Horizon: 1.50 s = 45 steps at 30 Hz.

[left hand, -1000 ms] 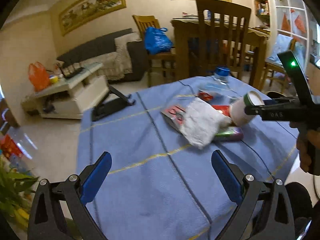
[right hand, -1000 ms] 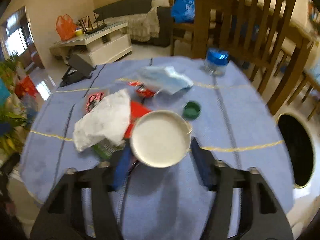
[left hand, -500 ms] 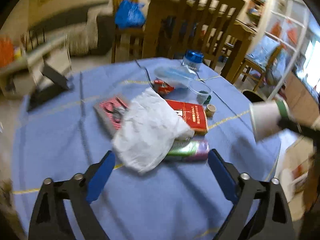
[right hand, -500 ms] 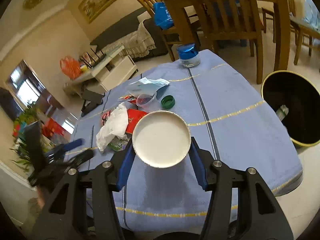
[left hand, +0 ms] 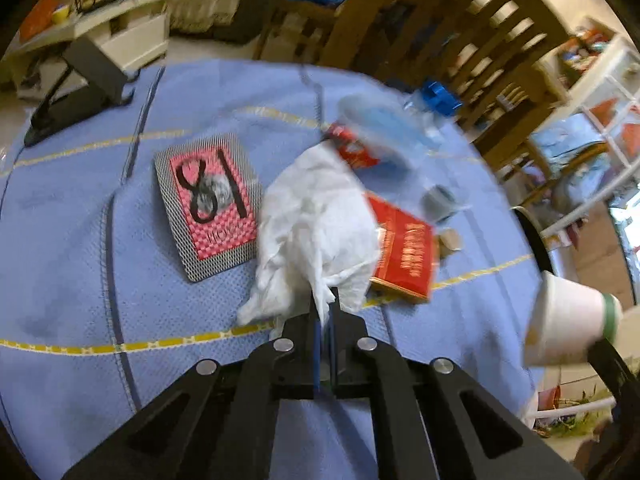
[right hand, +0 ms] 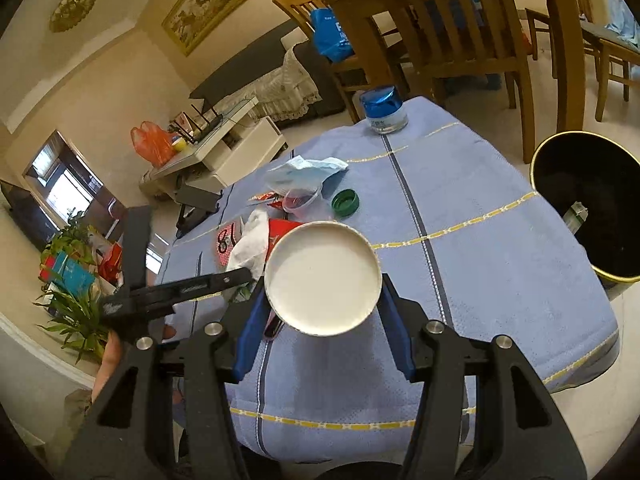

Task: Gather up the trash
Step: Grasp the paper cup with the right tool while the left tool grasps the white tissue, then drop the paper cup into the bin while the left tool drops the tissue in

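My left gripper (left hand: 325,308) is shut on the near edge of a crumpled white tissue (left hand: 316,224) lying in the middle of the blue tablecloth (left hand: 80,280). My right gripper (right hand: 322,280) is shut on a white paper cup (right hand: 323,278), held above the cloth with its base facing the camera; the cup also shows at the right of the left wrist view (left hand: 568,320). A black trash bin (right hand: 592,204) stands on the floor right of the table. The tissue shows in the right wrist view (right hand: 250,246) with the left gripper (right hand: 240,276) on it.
On the cloth: a red box (left hand: 404,252), a pink patterned card pack (left hand: 210,204), a blue face mask (right hand: 304,170), a clear plastic cup (right hand: 300,200), a green cap (right hand: 345,202), a blue-lidded jar (right hand: 383,110), a black stand (left hand: 76,92). Wooden chairs (right hand: 460,28) stand behind.
My left gripper moved forward and closed on the white tissue. My right gripper carried the cup rightward and turned a little toward the bin.
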Each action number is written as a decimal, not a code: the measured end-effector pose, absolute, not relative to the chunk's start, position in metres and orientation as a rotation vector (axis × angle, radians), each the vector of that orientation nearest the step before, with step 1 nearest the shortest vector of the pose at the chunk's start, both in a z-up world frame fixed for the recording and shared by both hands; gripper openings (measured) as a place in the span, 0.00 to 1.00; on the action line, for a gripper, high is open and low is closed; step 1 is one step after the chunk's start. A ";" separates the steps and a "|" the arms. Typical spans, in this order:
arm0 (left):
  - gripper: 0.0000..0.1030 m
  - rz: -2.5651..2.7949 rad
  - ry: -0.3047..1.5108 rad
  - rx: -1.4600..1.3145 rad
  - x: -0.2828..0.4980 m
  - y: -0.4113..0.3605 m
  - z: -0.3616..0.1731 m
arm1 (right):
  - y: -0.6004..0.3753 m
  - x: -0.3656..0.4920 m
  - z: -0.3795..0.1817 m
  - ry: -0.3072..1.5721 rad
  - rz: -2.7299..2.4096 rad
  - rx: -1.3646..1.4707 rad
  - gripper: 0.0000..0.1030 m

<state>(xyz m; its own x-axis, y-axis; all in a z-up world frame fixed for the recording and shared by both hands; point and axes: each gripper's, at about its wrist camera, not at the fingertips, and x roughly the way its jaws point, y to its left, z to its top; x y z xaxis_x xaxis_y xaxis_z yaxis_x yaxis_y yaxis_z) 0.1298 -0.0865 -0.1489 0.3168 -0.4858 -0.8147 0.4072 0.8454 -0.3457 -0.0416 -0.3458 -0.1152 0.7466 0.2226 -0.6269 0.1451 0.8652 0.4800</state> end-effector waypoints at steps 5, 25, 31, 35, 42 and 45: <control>0.02 -0.620 0.952 -0.143 0.113 -0.046 -0.114 | -0.348 -0.045 -0.109 0.717 0.039 0.535 0.51; 0.02 -0.631 0.659 0.152 0.047 -0.083 -0.058 | -0.474 -0.099 -0.112 0.667 -0.221 0.635 0.51; 0.02 -0.677 0.663 0.198 0.043 -0.118 -0.056 | -0.507 -0.106 -0.110 0.665 -0.333 0.571 0.51; 0.02 -0.706 0.656 0.234 0.037 -0.136 -0.057 | -0.516 -0.102 -0.110 0.677 -0.389 0.506 0.51; 0.02 -0.749 0.638 0.296 0.027 -0.166 -0.054 | -0.539 -0.080 -0.118 0.727 -0.469 0.431 0.51; 0.02 -0.757 0.634 0.320 0.025 -0.176 -0.055 | -0.551 -0.066 -0.127 0.762 -0.505 0.412 0.52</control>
<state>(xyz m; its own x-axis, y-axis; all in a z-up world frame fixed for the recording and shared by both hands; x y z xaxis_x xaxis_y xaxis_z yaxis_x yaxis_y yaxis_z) 0.0254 -0.1757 -0.0546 0.5547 -0.5359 -0.6365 0.7211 0.6913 0.0463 -0.0659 -0.5511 -0.1268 0.6159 -0.2798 -0.7364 0.5684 0.8051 0.1695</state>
